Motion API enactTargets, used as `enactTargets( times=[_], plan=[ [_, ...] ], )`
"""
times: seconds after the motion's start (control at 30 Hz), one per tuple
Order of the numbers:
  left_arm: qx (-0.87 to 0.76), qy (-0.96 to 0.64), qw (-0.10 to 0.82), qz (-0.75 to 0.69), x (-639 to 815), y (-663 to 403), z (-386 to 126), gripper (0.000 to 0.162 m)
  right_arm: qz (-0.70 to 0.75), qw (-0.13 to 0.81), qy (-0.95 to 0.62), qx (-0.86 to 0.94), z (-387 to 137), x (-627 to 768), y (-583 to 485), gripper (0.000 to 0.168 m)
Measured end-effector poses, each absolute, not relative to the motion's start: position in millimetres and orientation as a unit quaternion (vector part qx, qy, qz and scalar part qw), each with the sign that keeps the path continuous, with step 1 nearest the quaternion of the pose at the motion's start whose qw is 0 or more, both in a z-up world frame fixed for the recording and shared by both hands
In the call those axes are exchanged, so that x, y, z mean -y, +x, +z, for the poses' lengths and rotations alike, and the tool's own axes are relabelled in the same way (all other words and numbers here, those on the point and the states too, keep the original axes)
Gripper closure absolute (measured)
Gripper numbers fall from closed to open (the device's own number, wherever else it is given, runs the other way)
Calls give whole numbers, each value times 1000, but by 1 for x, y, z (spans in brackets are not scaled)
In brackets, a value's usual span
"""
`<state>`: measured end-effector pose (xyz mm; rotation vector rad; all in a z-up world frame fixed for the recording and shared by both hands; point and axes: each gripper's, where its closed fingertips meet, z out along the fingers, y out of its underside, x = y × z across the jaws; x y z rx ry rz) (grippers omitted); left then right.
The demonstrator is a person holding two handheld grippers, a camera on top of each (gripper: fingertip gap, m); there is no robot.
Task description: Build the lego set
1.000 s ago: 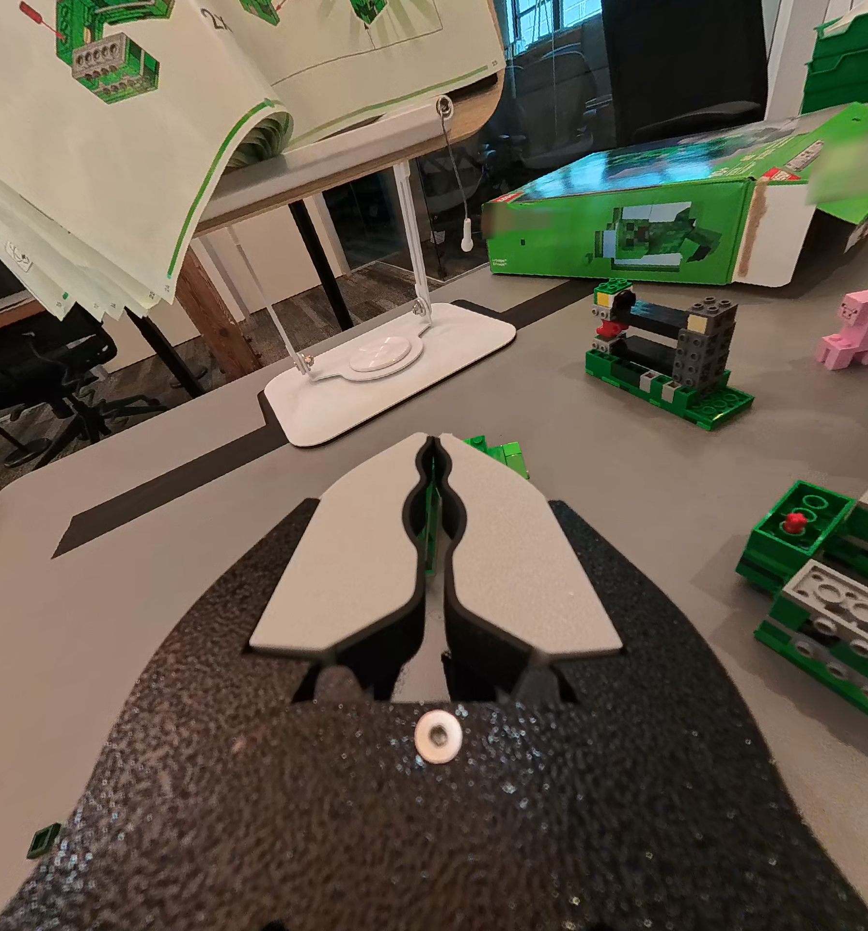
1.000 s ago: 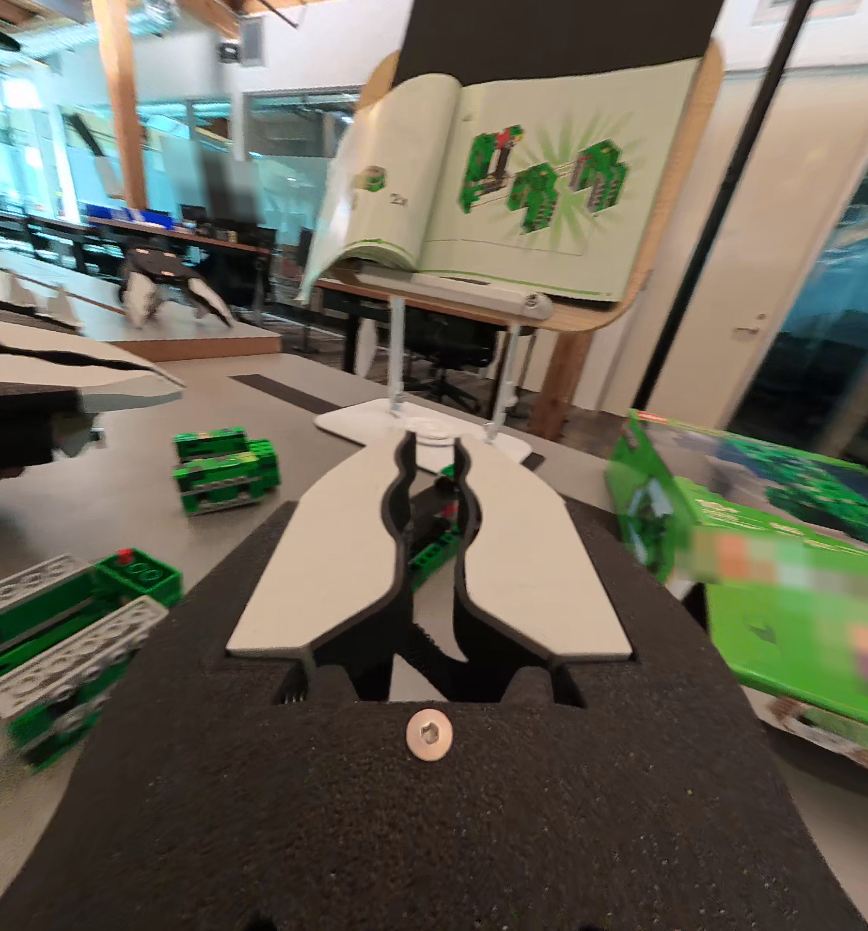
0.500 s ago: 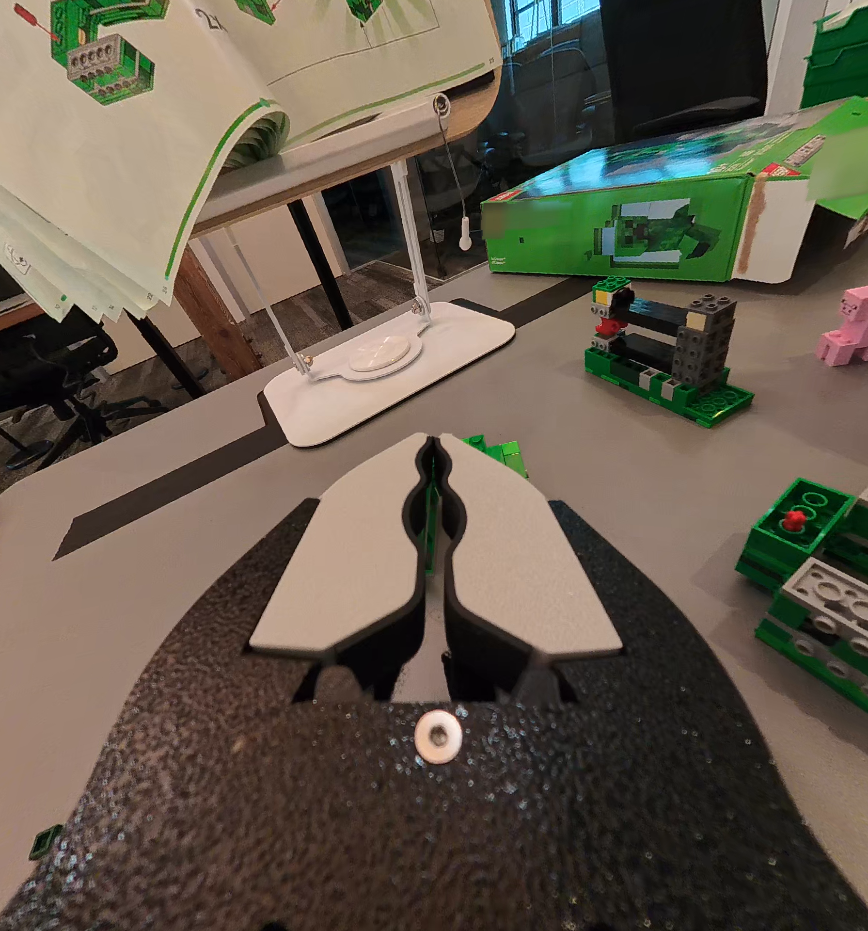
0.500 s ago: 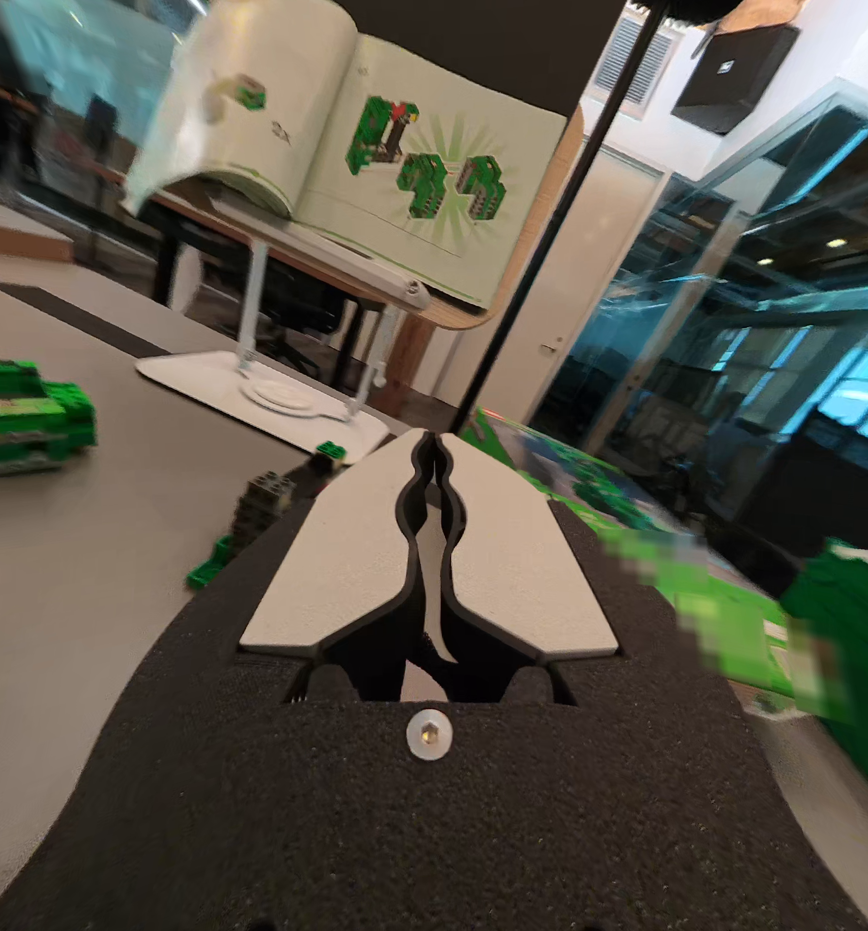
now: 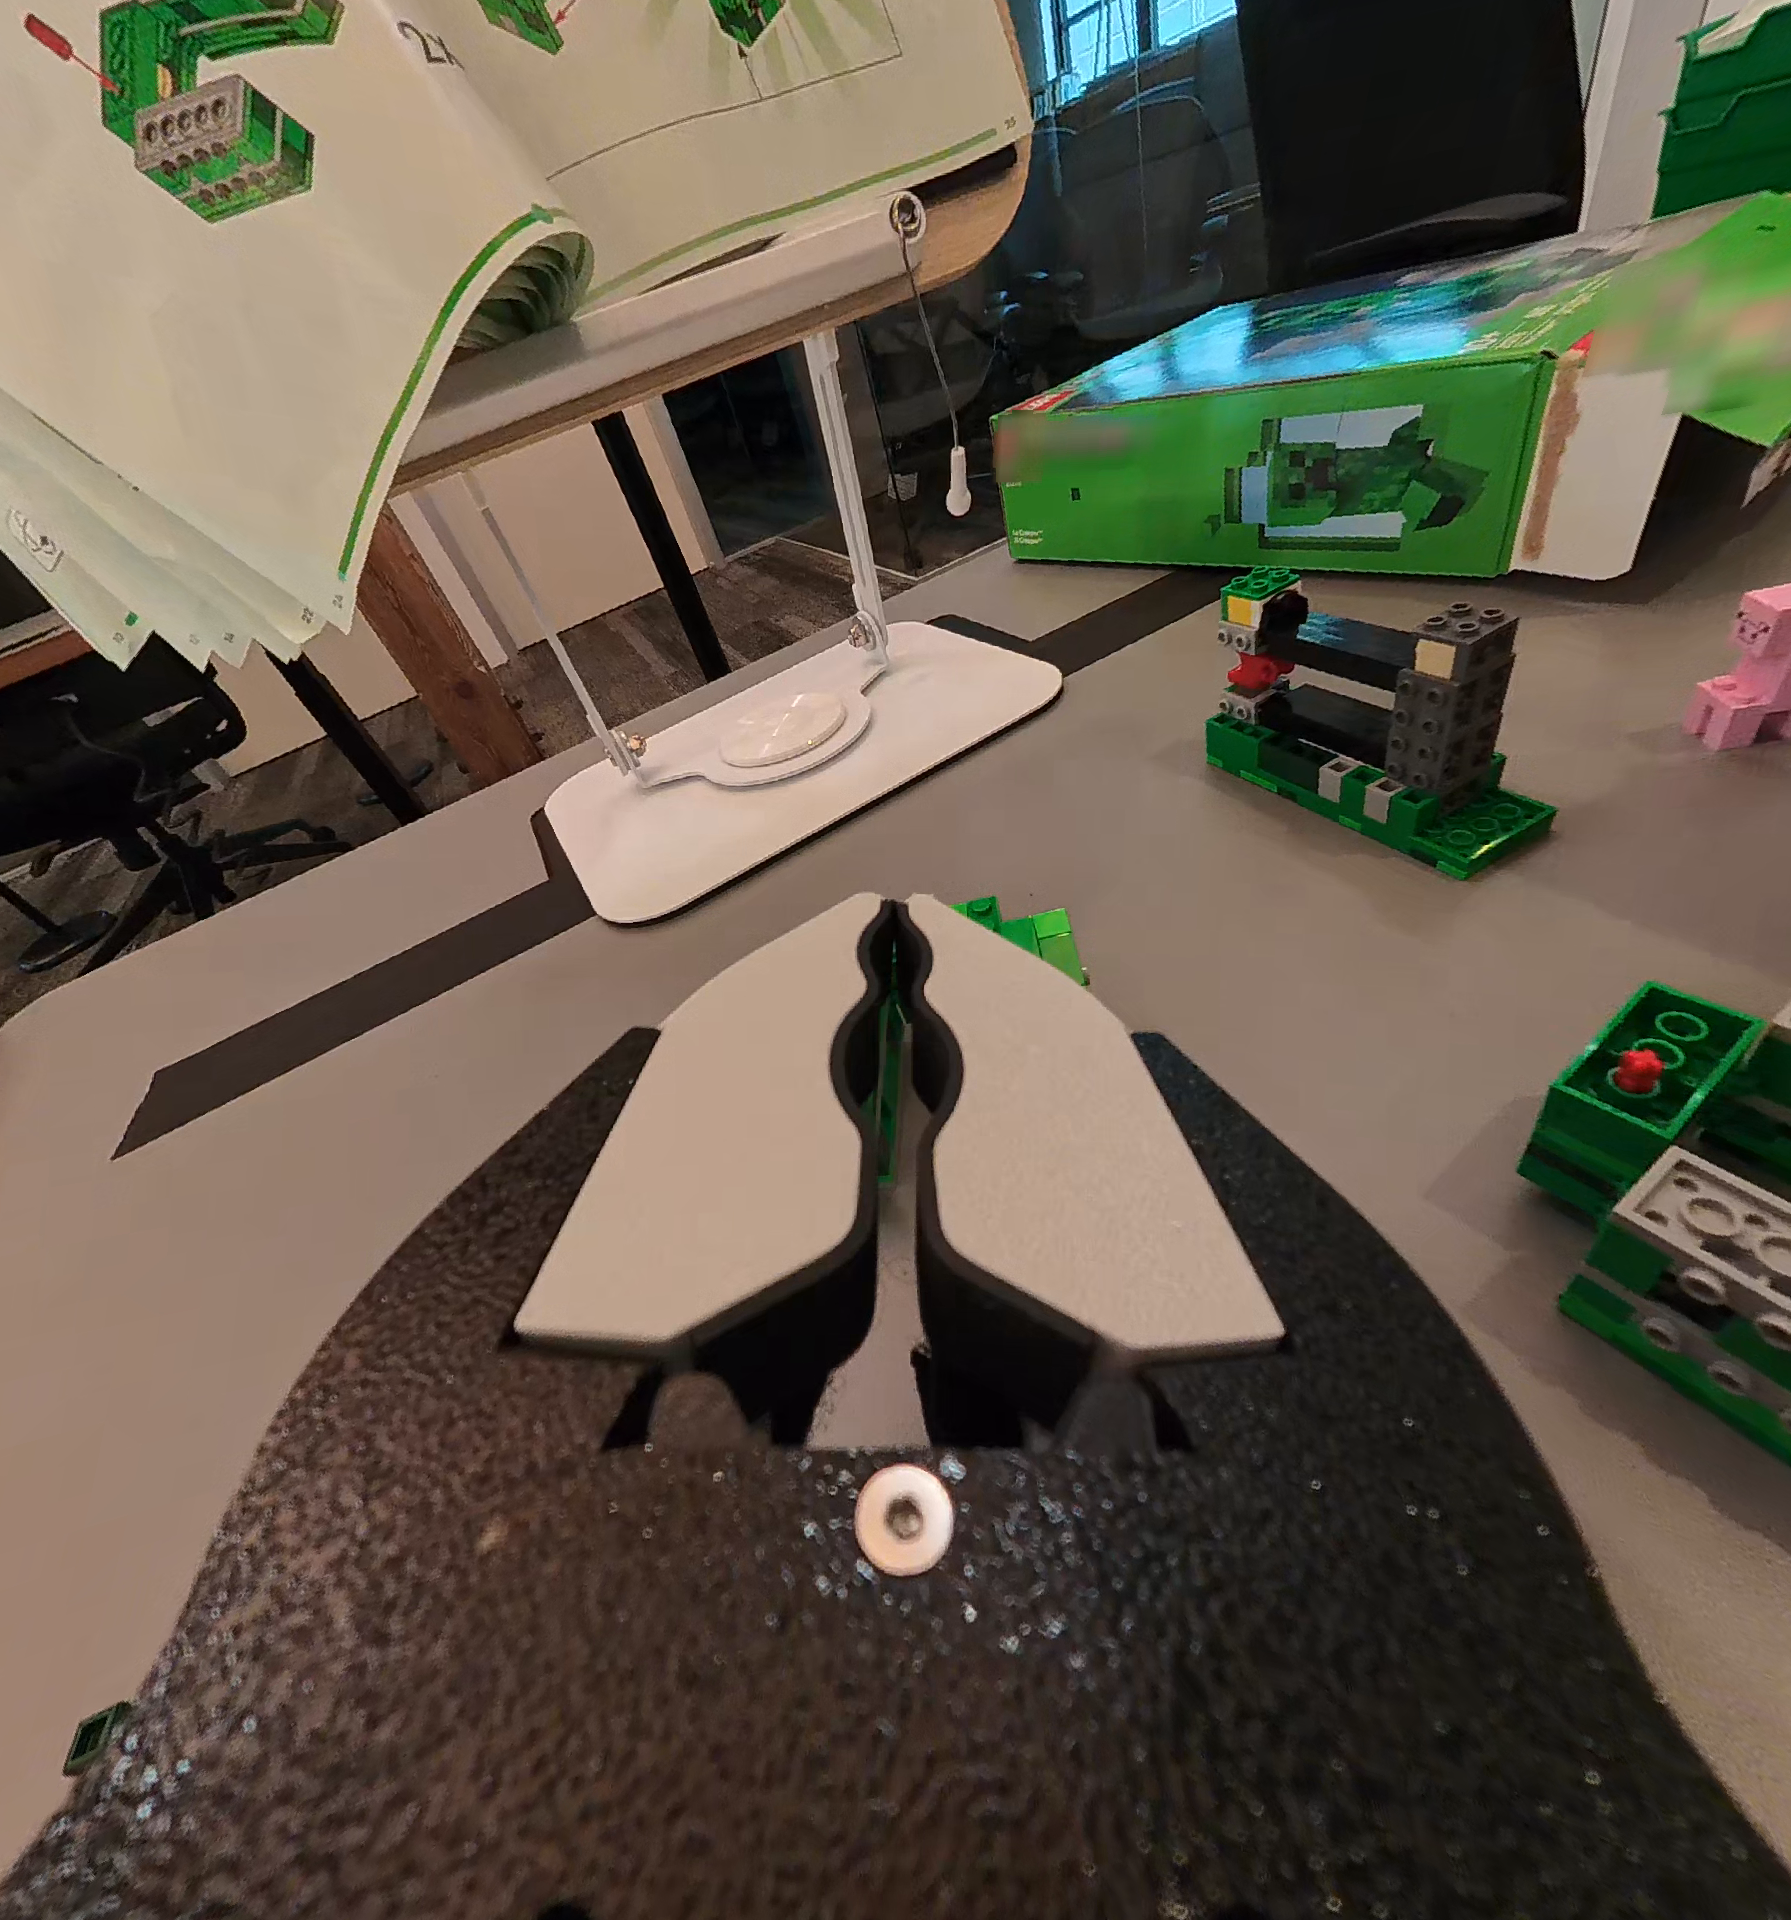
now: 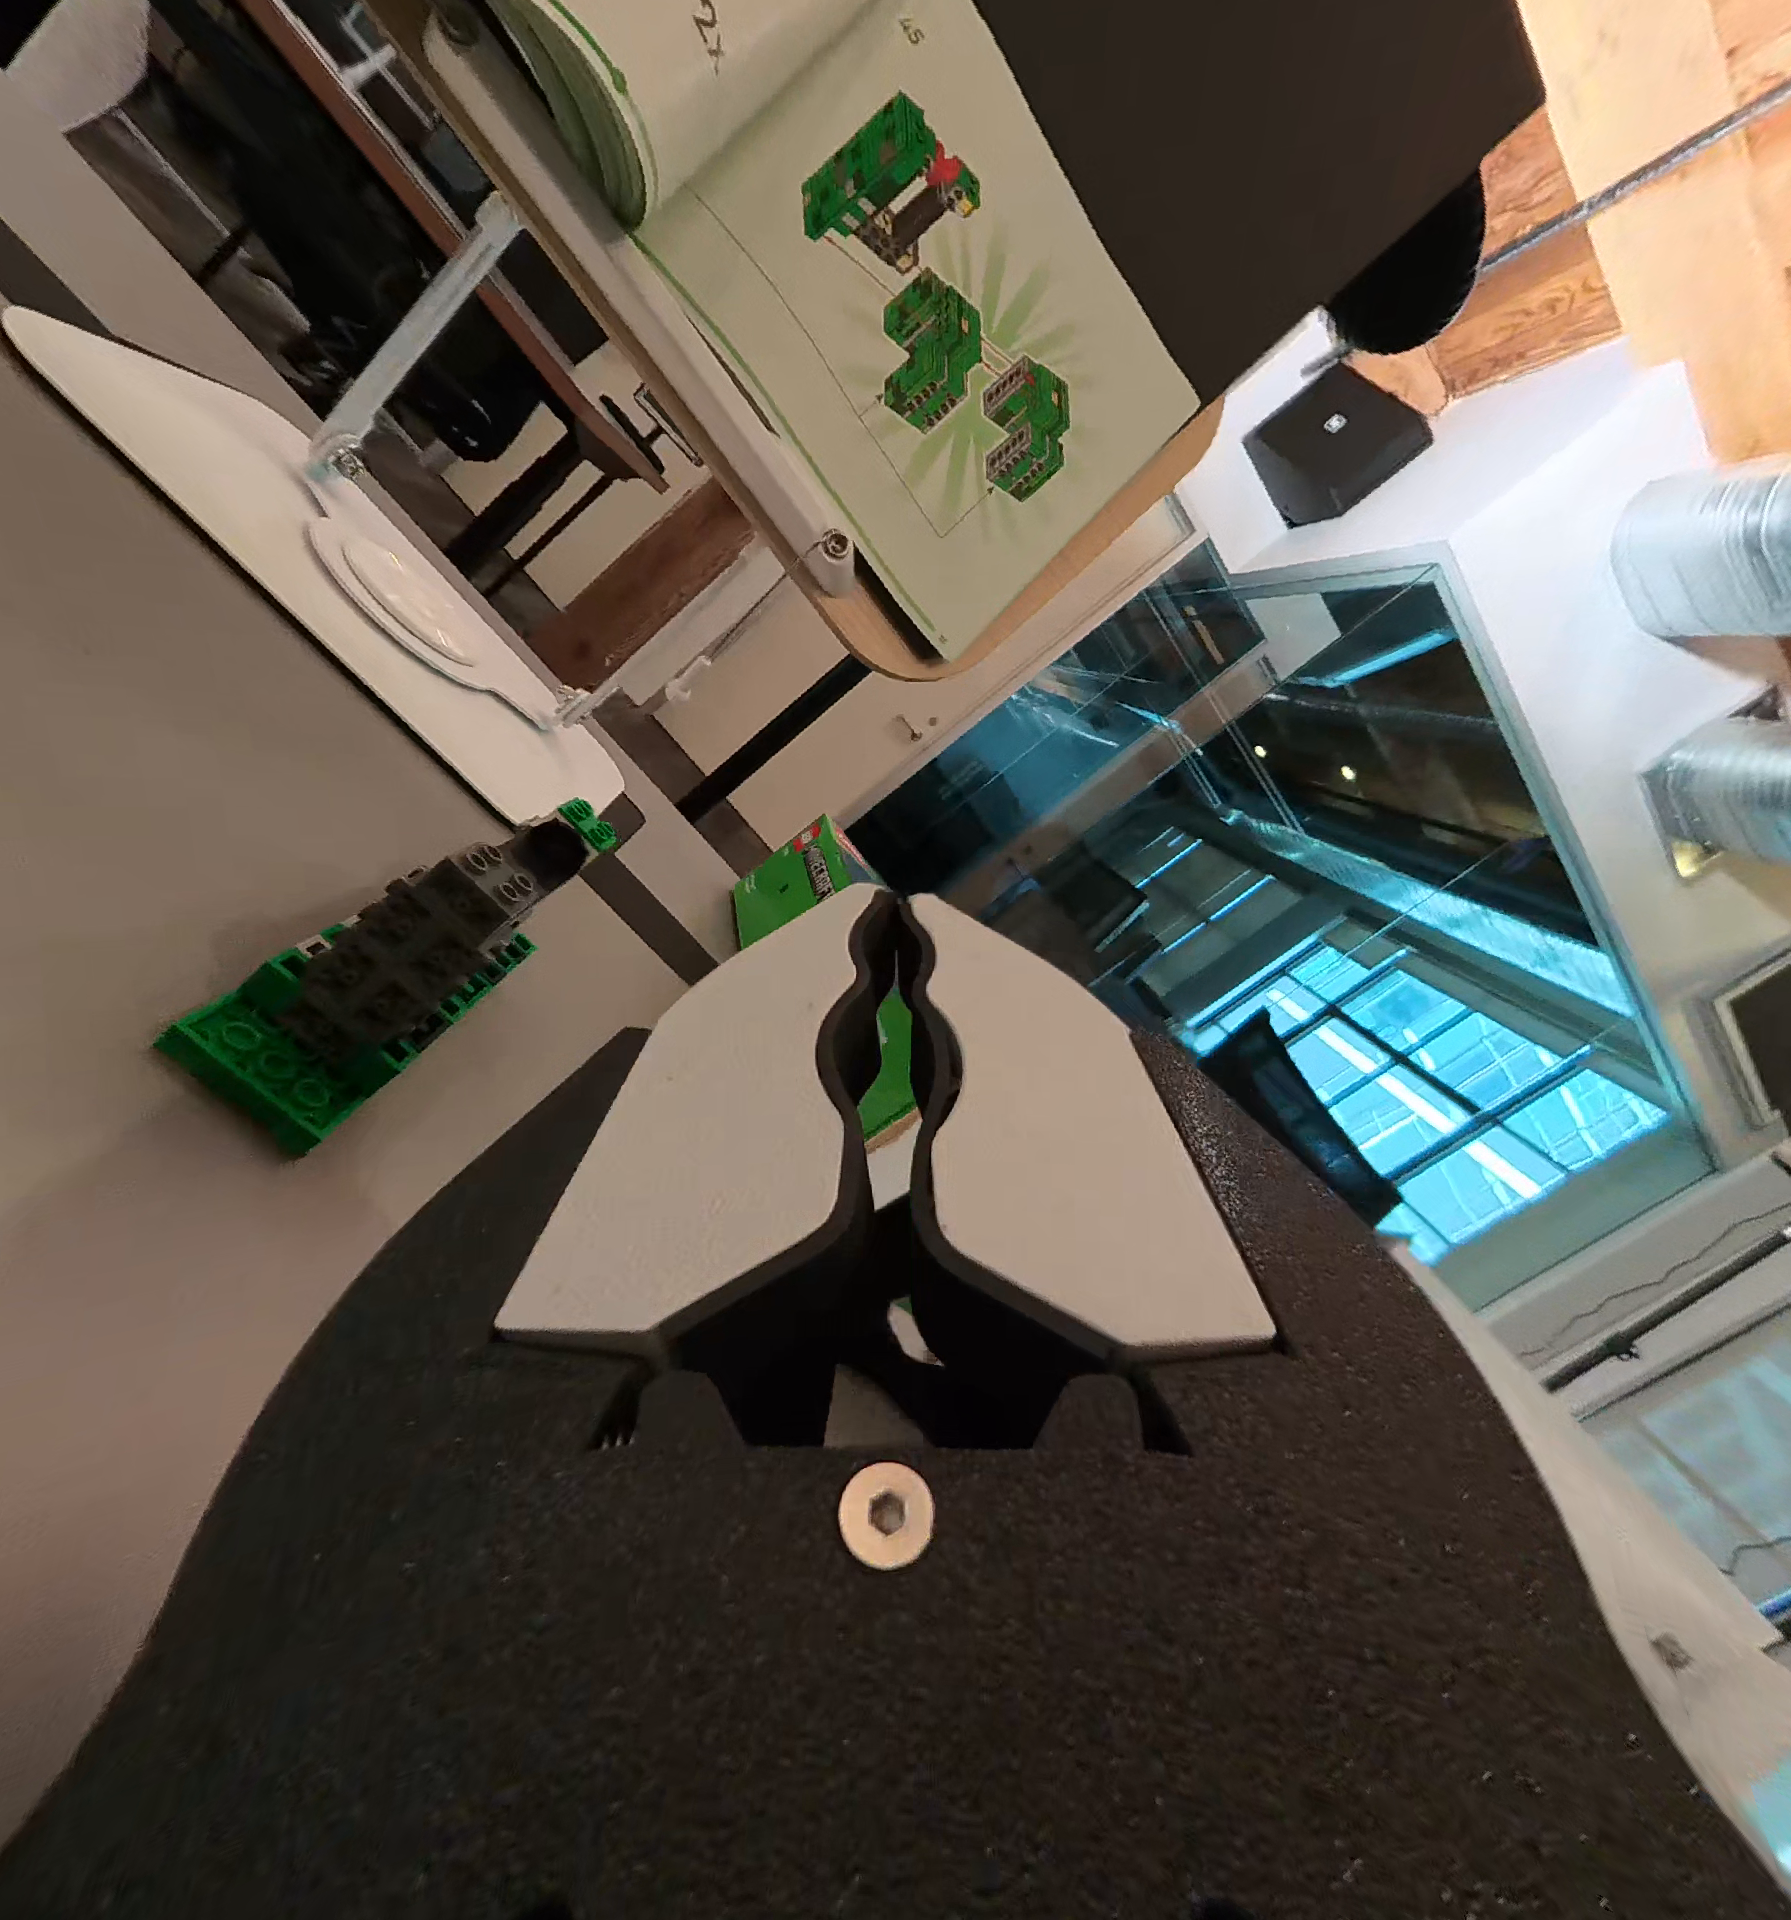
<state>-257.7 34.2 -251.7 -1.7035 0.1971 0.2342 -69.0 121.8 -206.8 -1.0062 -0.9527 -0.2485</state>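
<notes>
1. Left gripper [image 5: 899,920]: jaws closed to a thin slit over the grey tabletop [image 5: 247,1195], with a thin green lego piece [image 5: 887,1091] visible in the slit; whether actually pinched, cannot tell for sure, though the jaws appear pressed against it.
2. Just past the left tips, partly hidden: a small green brick cluster [image 5: 1036,935] lying on the tabletop.
3. Farther right in the left wrist view: a black, grey and green lego build [image 5: 1379,717] standing upright on a green base plate, well apart from the gripper.
4. At the right edge: a green and grey lego assembly [image 5: 1722,1195] with a small red stud on top, lying on the tabletop.
5. Beyond these: a pink lego pig [image 5: 1769,665] and a green set box [image 5: 1317,468] lying flat.
6. Behind the left gripper: a white book stand [image 5: 808,769] carrying the open instruction booklet [image 5: 247,260].
7. Right gripper [image 6: 899,914]: jaws nearly together, only a narrow wavy gap, nothing held; view strongly rolled, tabletop running along the left side.
8. In the right wrist view: the black-and-green build [image 6: 371,997] left of the tips, with the stand and booklet [image 6: 922,312] beyond it.
</notes>
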Motion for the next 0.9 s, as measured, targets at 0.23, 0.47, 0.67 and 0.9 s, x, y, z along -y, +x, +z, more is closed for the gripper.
enactTargets(
  times=[0.23,0.47,0.67,0.9],
  plan=[
    [-80,-815,572,-32,-37,-234,-276,131,68,728,-544,413,-219,-125,-71,158],
    [-91,-869,484,32,-40,-236,-307,108,205,690,-591,363,-222,-130,-69,142],
    [-128,-876,451,113,-43,-238,-317,134,282,665,-595,353,-223,-127,-74,133],
    [-120,-842,513,113,-44,-238,-297,142,330,663,-566,362,-218,-117,-79,132]
  ],
)
